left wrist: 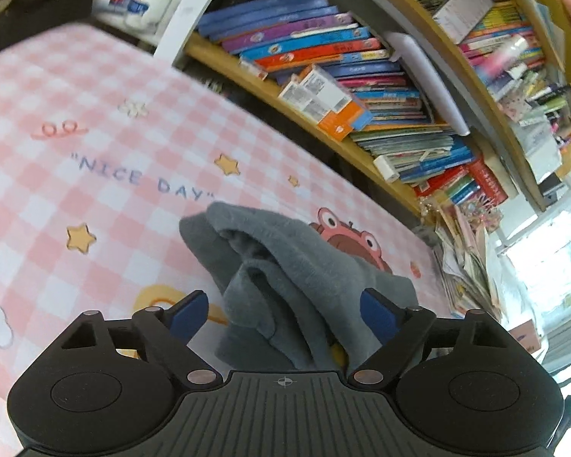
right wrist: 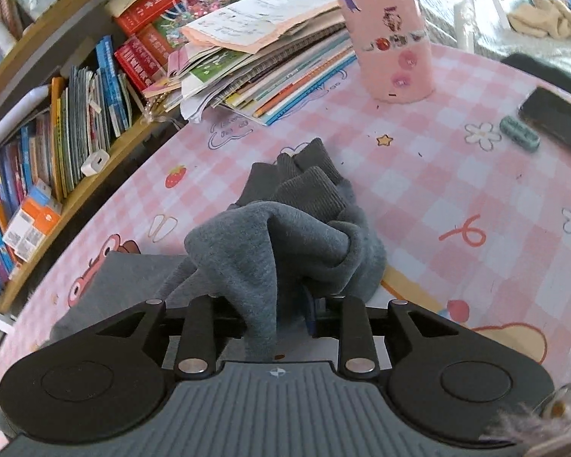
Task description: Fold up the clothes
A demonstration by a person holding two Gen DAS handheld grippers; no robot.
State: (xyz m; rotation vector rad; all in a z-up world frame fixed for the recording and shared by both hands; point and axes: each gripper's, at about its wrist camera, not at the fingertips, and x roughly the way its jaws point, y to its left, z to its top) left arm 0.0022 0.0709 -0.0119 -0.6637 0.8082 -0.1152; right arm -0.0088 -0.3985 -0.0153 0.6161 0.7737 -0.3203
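Right wrist view: grey sweatshirt [right wrist: 285,236] bunched on the pink checked table [right wrist: 456,198], clamped in the right gripper [right wrist: 281,316], left gripper [left wrist: 283,314] spread wide beside it; folding unfinished, no neat stack visible.

The pink checked tablecloth [left wrist: 57,87] reads "NICE DAY" in blue letters.

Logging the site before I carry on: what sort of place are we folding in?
Likely a child's study corner at home: crammed bookshelves, a pink checked cartoon table cover and a stack of workbooks beside the grey garment.
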